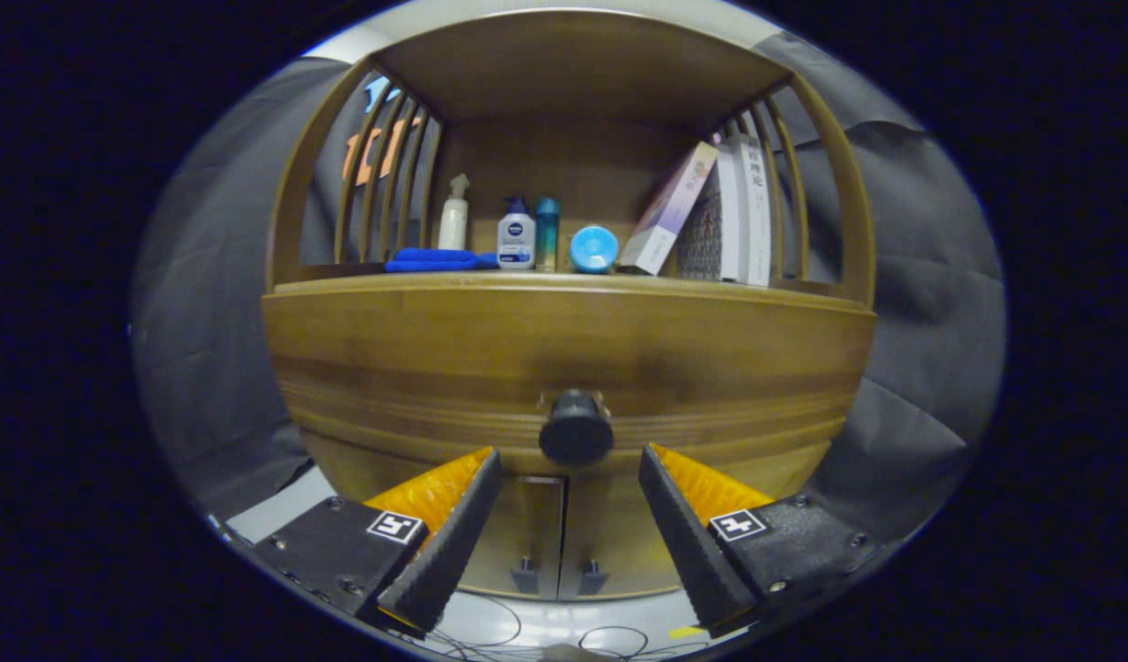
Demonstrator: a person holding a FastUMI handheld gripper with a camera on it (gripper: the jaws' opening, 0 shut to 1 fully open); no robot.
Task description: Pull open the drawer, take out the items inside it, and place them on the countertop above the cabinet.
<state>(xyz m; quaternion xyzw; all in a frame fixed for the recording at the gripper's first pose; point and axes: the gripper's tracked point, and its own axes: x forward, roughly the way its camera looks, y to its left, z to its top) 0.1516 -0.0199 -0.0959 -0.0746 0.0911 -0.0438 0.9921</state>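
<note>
Drawer [568,354]: closed, directly under the tabletop [564,281].
Knob [575,428]: black, on the drawer front, just ahead of the jaws.
Jaws [571,457]: wide open, holding nothing.
Bottles [516,232]: on the tabletop, above the knob.

The gripper view looks straight ahead at the cabinet front — close to the drawer knob [575,429], level with it — the gripper [571,455] fingers spread wide below.
</note>
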